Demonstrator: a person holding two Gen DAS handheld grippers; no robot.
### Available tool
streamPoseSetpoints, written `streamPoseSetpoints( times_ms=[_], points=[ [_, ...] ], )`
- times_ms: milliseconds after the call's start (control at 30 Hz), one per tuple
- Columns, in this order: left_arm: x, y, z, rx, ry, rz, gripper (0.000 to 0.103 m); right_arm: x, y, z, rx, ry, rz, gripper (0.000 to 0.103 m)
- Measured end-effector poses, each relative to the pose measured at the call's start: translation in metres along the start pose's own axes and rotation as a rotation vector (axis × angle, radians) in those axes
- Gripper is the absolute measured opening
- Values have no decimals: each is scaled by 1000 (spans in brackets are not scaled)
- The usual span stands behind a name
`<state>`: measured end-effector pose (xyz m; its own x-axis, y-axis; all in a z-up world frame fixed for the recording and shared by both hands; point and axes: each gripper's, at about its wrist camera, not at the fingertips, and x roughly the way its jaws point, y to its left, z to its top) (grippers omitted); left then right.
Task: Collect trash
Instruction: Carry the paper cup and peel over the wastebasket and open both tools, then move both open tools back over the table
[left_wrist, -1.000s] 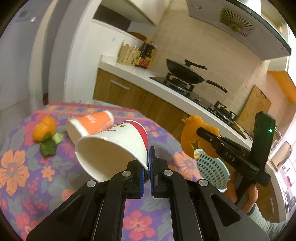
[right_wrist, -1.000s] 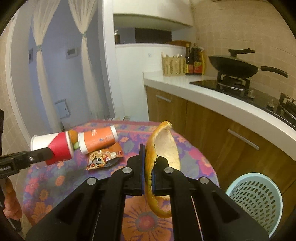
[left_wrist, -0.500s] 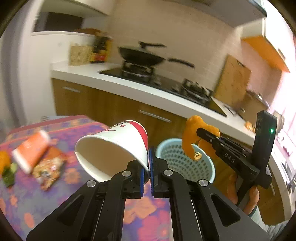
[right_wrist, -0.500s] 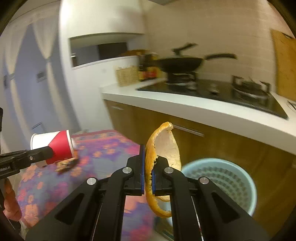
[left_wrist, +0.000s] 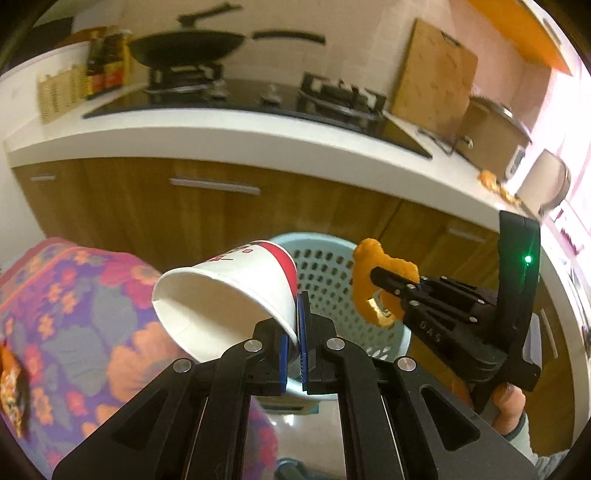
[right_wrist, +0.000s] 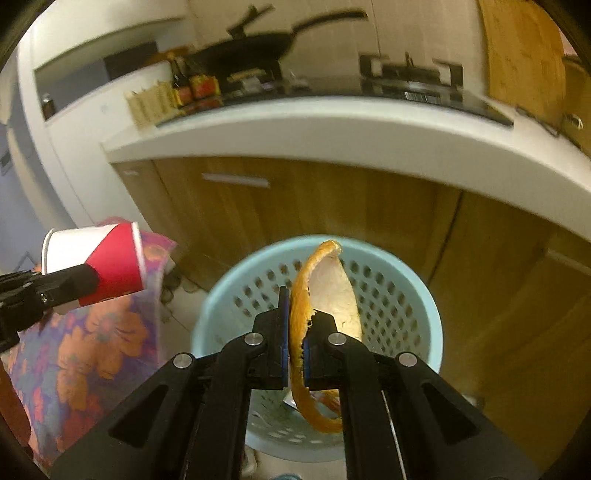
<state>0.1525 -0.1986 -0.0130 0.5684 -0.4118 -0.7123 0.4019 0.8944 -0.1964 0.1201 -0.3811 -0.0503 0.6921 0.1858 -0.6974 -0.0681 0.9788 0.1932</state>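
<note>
The left gripper (left_wrist: 293, 332) has its fingers clamped on the rim of a paper cup (left_wrist: 229, 295), white with a red band, which lies tipped on its side with its open mouth facing the camera. The cup hangs over the near edge of the floral tablecloth (left_wrist: 74, 314), just left of the pale blue bin (left_wrist: 325, 266) (a round plastic one with holes in its wall).

The right gripper (right_wrist: 295, 332) is pinched shut on a curl of orange peel (right_wrist: 325, 288), orange outside and pale inside, held directly above the open mouth of the bin (right_wrist: 417, 295). In the left view the same peel (left_wrist: 369, 273) sits at the tip of the right gripper (left_wrist: 384, 280), over the bin's right side, with a hand (left_wrist: 511, 410) gripping the handle below.

The bin stands on the floor against wooden cabinets (right_wrist: 295, 206). Beyond, on the white counter (left_wrist: 258, 140), a black wok (left_wrist: 184, 48) rests on the stove and a wooden board (left_wrist: 432, 74) leans on the tiled wall.
</note>
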Motion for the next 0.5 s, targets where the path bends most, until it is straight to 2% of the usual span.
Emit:
streamPoseSetpoints(
  times_ms=[133,233,300,400,500],
  points=[
    [26,-10,3,11,46,4,4,18,-10,-5,27,90,-30,3],
    [40,-14,1,22,70,7,22,25,-17,-8,63,120,-27,4],
    [45,-14,0,17,81,-4,42,29,-22,-11,80,145,-28,6],
    [49,-8,-3,-8,89,-5,42,29,-24,-12,102,156,-21,14],
    [46,-3,-7,-22,85,-12,42,25,-25,-10,98,146,-47,14]
  ],
)
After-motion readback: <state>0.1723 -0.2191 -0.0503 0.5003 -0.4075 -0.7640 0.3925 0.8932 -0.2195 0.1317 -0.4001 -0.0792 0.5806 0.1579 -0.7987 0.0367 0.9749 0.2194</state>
